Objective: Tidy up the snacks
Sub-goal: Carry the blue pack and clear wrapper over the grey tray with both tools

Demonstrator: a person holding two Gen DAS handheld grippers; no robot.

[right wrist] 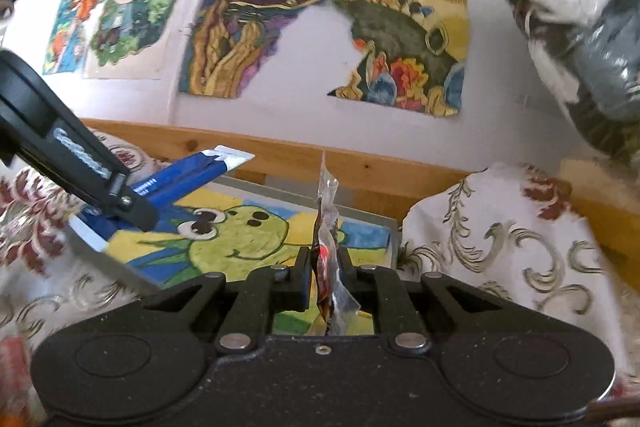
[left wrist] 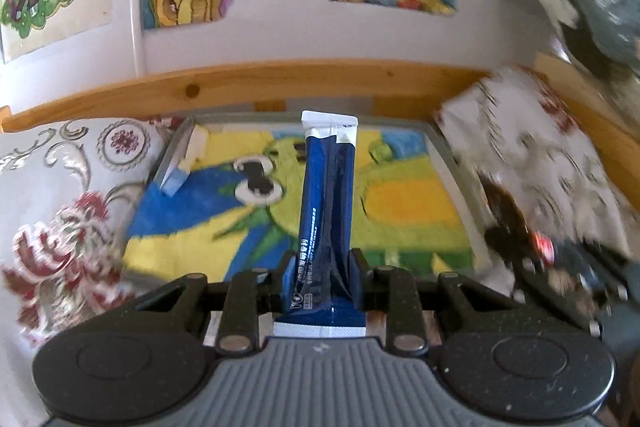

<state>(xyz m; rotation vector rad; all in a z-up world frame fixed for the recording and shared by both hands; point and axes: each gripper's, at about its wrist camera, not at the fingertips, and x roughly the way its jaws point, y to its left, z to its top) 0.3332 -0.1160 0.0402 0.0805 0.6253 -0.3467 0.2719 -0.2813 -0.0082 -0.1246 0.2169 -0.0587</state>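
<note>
My left gripper (left wrist: 322, 269) is shut on a long dark-blue stick sachet (left wrist: 326, 187) with white ends, held upright above a grey tray (left wrist: 448, 155) lined with a frog drawing. From the right wrist view the same left gripper (right wrist: 132, 213) comes in from the left, holding the blue sachet (right wrist: 188, 173) over the tray's left side. My right gripper (right wrist: 325, 263) is shut on a crinkled clear-and-red snack wrapper (right wrist: 328, 227) held edge-on above the tray (right wrist: 394, 227). A small white-and-blue packet (left wrist: 182, 167) leans against the tray's left wall.
A floral cloth (right wrist: 500, 247) covers the surface around the tray and bunches up at the right. A wooden rail (left wrist: 280, 83) runs behind the tray. Drawings (right wrist: 256, 19) hang on the white wall. A dark bundle (right wrist: 580, 27) hangs at the upper right.
</note>
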